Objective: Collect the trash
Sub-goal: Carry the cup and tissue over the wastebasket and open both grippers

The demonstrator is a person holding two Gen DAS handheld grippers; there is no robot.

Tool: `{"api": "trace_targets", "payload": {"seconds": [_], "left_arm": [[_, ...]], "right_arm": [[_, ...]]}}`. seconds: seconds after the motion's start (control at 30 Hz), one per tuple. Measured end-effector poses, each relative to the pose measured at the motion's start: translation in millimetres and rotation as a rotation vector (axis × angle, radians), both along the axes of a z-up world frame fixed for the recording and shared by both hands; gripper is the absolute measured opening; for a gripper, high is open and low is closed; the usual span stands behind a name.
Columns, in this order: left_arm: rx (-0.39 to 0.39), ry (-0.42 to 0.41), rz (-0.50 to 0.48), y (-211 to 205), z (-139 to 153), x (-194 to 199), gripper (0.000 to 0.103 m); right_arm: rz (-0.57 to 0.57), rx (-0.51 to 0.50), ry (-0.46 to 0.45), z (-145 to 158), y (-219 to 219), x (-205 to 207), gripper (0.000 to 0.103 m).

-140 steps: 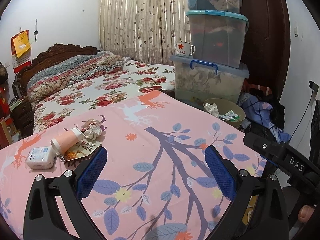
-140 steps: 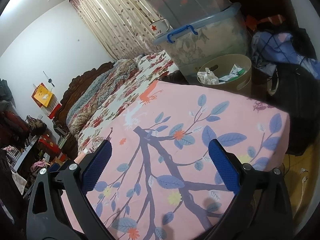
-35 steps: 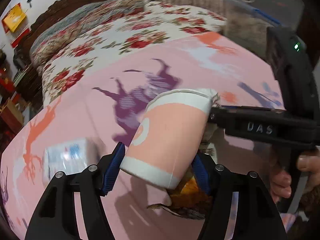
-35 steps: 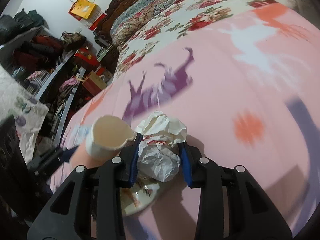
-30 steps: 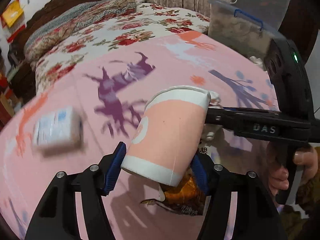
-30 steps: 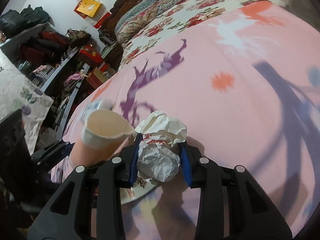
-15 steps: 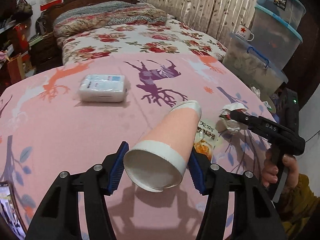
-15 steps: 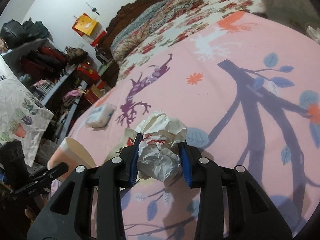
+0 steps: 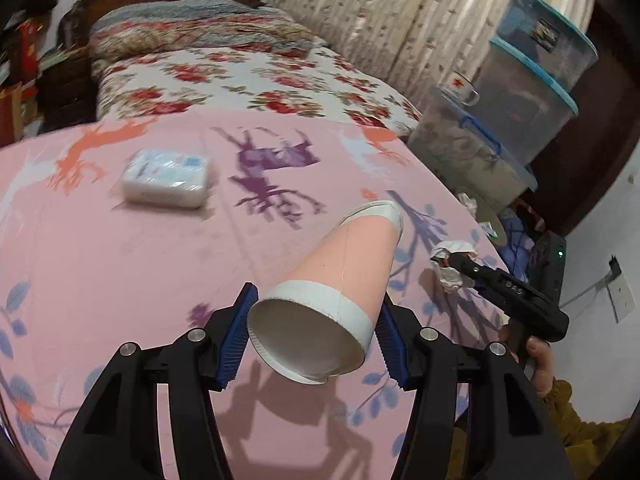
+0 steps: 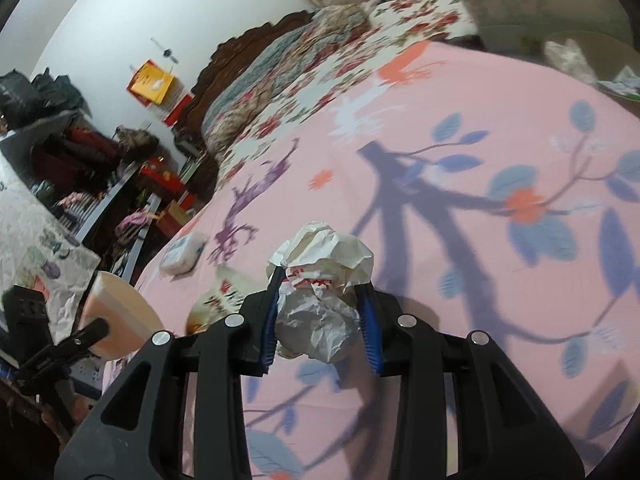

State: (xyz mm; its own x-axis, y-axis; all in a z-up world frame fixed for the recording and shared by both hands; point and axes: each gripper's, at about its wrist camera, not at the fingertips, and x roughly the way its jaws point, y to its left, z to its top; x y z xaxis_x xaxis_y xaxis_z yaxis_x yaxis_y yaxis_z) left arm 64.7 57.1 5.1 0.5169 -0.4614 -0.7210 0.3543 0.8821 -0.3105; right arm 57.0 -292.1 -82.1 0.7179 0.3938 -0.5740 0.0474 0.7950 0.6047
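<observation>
We see the pink blanket with its tree and deer print filling the middle and lower part of both views, and behind it, toward the top, the floral bedspread. At the upper right of the left wrist view stand stacked clear storage bins, with a white mug on the lowest one. Below them, at the right edge, part of a round trash basket shows beyond the blanket; in the right wrist view it sits blurred at the upper right.

Our left gripper is clenched on the pink paper cup, held off the blanket at lower centre, its base toward the camera and its rim pointing away. Our right gripper grasps the crumpled paper ball between its blue pads, at centre frame above the blanket; the left view shows it at mid right.

A white tissue pack lies on the blanket at upper left. A printed wrapper lies flat left of the paper ball.
</observation>
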Motion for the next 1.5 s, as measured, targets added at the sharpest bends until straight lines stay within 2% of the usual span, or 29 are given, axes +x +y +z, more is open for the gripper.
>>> {"api": "trace_targets", "payload": {"seconds": [0.1, 0.3, 0.43, 0.57, 0.7, 0.83, 0.9, 1.0, 1.07, 1.1, 1.13, 1.17, 1.3, 1.5], "left_arm": [[0.034, -0.005, -0.057, -33, 3, 8, 0.054], [0.089, -0.012, -0.229, -131, 11, 35, 0.054], [0.124, -0.014, -0.362, -223, 20, 64, 0.054], [0.1, 0.012, -0.474, -322, 25, 99, 0.054], [0.091, 0.056, -0.553, -415, 15, 131, 0.054], [0.105, 0.082, -0.578, -497, -6, 159, 0.054], [0.095, 0.117, -0.578, -523, -18, 171, 0.054], [0.094, 0.146, -0.578, -557, -33, 186, 0.054], [0.102, 0.153, -0.575, -575, -41, 194, 0.055], [0.11, 0.159, -0.573, -586, -47, 198, 0.059], [0.12, 0.165, -0.57, -591, -50, 200, 0.073], [0.135, 0.166, -0.562, -597, -54, 202, 0.077], [0.147, 0.154, -0.563, -598, -54, 200, 0.078], [0.079, 0.121, -0.55, -542, -28, 181, 0.078]], "right_arm": [[-0.03, 0.024, 0.0, -3, -18, -3, 0.037], [-0.103, 0.005, -0.048, 5, -67, -12, 0.037], [-0.183, -0.008, -0.067, 9, -120, -16, 0.037], [-0.3, -0.048, -0.083, 15, -186, -18, 0.037], [-0.438, -0.053, -0.059, 13, -258, -11, 0.037], [-0.512, -0.104, -0.036, 12, -307, 5, 0.039], [-0.528, -0.108, -0.019, 8, -323, 13, 0.039], [-0.516, -0.128, 0.009, 4, -338, 29, 0.039], [-0.499, -0.135, 0.024, -2, -341, 39, 0.045], [-0.497, -0.141, 0.031, -4, -342, 44, 0.058], [-0.493, -0.148, 0.034, -6, -341, 46, 0.068], [-0.489, -0.157, 0.037, -6, -337, 47, 0.07], [-0.514, -0.17, 0.006, -2, -330, 40, 0.07], [-0.57, -0.139, -0.079, 11, -312, 7, 0.07]]}}
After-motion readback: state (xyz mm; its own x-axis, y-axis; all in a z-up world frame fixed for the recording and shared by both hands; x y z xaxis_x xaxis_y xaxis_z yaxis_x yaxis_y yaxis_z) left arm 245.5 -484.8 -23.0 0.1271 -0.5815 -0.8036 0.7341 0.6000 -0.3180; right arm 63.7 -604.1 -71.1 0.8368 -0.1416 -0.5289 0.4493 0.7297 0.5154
